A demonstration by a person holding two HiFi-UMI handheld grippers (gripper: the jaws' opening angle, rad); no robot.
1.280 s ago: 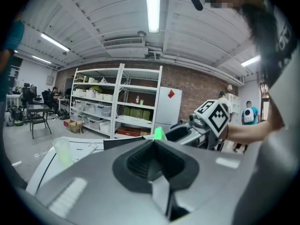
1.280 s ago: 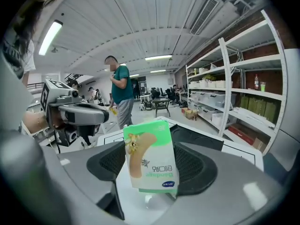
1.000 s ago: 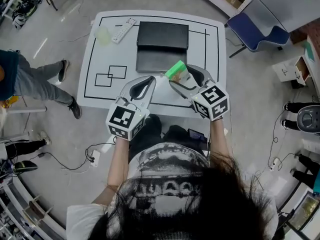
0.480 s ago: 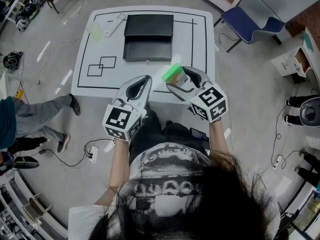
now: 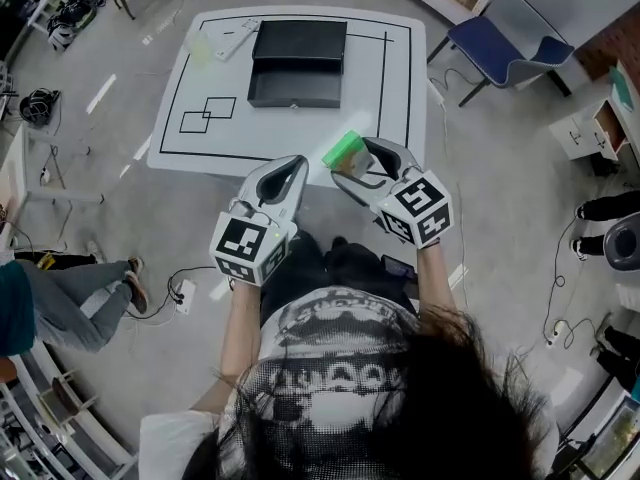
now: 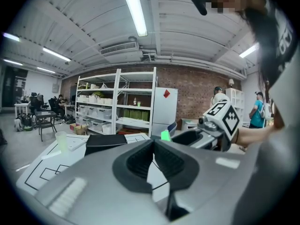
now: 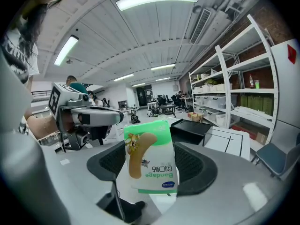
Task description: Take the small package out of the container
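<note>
Table (image 5: 280,133) and black container (image 5: 298,63) farther off than before, right tool (image 5: 353,161) clenched on small package (image 5: 344,149), left tool (image 5: 298,161) closed empty.

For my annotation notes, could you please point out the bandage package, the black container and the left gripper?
bandage package (image 7: 150,159), right gripper view, its printed front.
black container (image 5: 295,99), head view, its front wall.
left gripper (image 5: 296,162), head view, between its shut fingertips.
</note>
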